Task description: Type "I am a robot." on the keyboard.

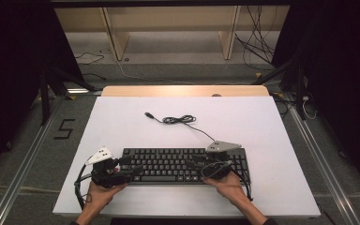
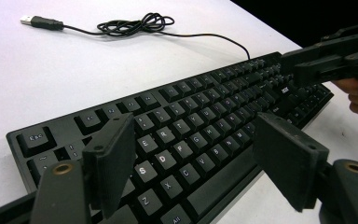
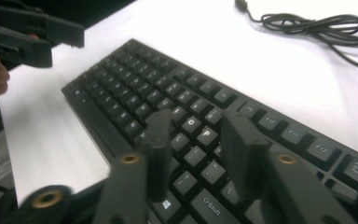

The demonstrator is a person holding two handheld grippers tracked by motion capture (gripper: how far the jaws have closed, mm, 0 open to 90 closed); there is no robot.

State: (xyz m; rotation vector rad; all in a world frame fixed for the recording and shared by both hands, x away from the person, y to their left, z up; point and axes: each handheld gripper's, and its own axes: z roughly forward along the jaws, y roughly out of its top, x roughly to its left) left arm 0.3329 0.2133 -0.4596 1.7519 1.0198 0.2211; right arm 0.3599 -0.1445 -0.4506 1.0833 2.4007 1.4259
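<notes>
Hovering over keys: black full-size plastic keyboard (image 1: 183, 165), lying square to the near edge of the white tabletop (image 1: 122, 122), middle of the near half, its thin black cable (image 1: 180, 120) running in a loose coil toward the far edge and ending in a USB plug (image 1: 148, 114) lying free. Left gripper (image 1: 132, 169), black, two flat-padded jaws, held in the person's left hand (image 1: 98, 193) at the keyboard's left end; jaws spread wide, nothing between them, poised above the letter block in the left gripper view (image 2: 200, 158). Right gripper (image 1: 194, 161), held in the person's right hand (image 1: 229, 185) at the keyboard's right-centre; jaws parted to a moderate gap, empty, pads just above the O and P keys (image 3: 200, 128) in the right gripper view, which is slightly blurred. Work in hand, by judgement: key pressing with jaw tips. For a clean press: one pad tip centred on a single keycap, jaws narrowed enough to avoid neighbouring keys, descent straight down and light, lift straight off. Left gripper best kept steady near the left end, ready to stop the board sliding on the smooth tabletop. Risk: two keys struck together, or the board pushed toward the far edge.
</notes>
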